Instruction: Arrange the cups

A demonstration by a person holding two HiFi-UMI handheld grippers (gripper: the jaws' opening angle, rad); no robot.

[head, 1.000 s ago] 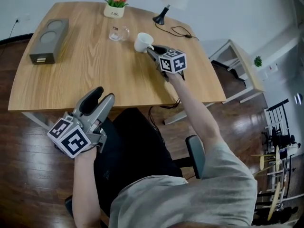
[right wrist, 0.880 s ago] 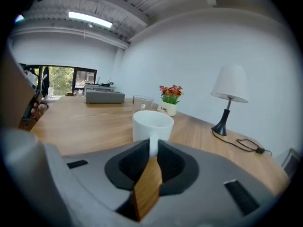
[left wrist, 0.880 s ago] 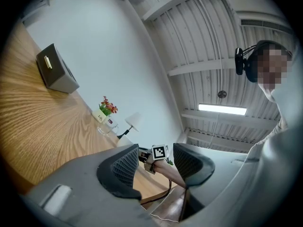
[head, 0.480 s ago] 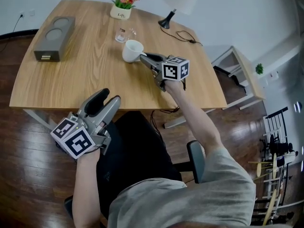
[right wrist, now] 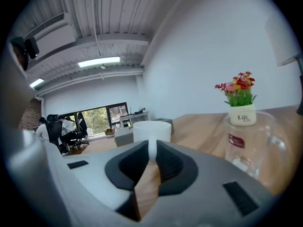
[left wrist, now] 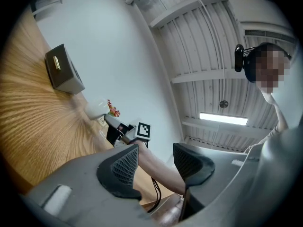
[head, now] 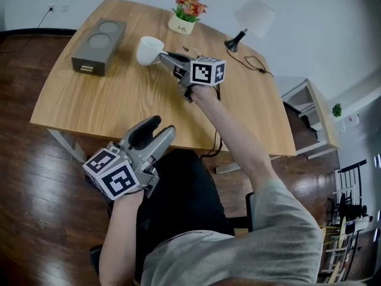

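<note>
My right gripper is shut on the handle of a white cup and holds it a little above the wooden table, towards the far left. In the right gripper view the cup stands upright just past the closed jaws. To the right of them is a clear glass cup on the table. My left gripper hangs off the table's near edge, open and empty; its pads stand well apart.
A grey box with two round recesses lies at the table's far left, close to the held cup. A flower pot and a lamp with its cable stand at the back. A white side table is at the right.
The right gripper has lifted the white cup from beside the glass cup and carried it left across the table towards the grey box. The left gripper has stayed off the near edge.
</note>
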